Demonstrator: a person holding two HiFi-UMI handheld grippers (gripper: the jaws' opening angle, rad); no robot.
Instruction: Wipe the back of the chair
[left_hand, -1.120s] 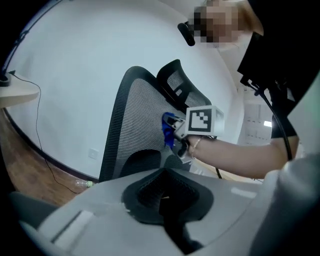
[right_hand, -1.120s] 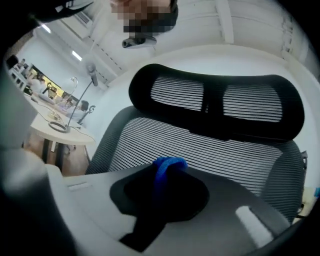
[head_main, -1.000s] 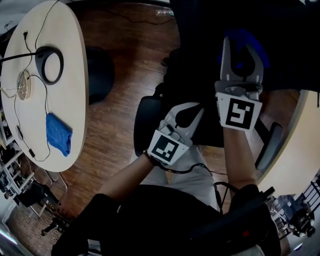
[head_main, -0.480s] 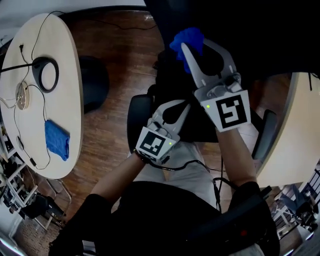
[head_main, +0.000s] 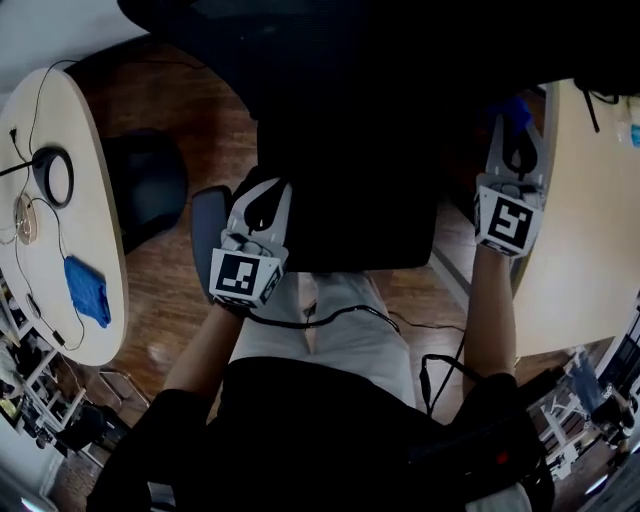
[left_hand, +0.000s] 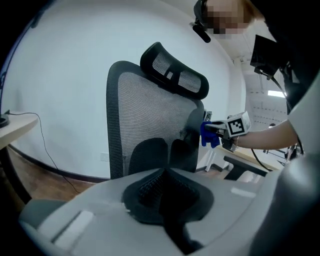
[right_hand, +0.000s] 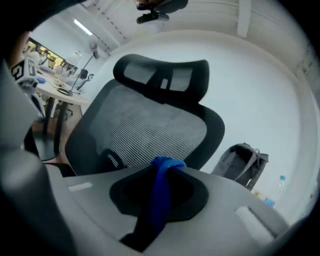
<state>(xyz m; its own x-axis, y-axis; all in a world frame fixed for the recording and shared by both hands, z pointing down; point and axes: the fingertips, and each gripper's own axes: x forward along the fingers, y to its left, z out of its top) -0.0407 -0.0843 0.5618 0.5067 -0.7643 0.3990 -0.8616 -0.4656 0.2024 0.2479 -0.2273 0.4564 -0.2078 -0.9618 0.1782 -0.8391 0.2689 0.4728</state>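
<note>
The black mesh chair (head_main: 340, 200) fills the middle of the head view; its mesh back (left_hand: 145, 115) and headrest (left_hand: 172, 75) stand upright in the left gripper view. My right gripper (head_main: 512, 128) is at the chair's right side, shut on a blue cloth (head_main: 515, 108). That cloth (right_hand: 160, 195) hangs between the jaws in the right gripper view, with the chair back (right_hand: 150, 125) just beyond it. In the left gripper view the right gripper's cloth (left_hand: 209, 134) is level with the back's right edge. My left gripper (head_main: 262, 198) sits at the chair's left side, shut with nothing in it.
An oval table (head_main: 100, 230) at the left carries a second blue cloth (head_main: 88, 290), a black ring (head_main: 52, 172) and cables. A dark round object (head_main: 145, 195) lies on the wood floor. A desk (head_main: 580, 230) borders the right. A grey backpack (right_hand: 240, 162) stands behind the chair.
My right gripper has swung with the blue cloth from over the chair's middle to its right side. My left gripper has shifted left. The two now sit far apart.
</note>
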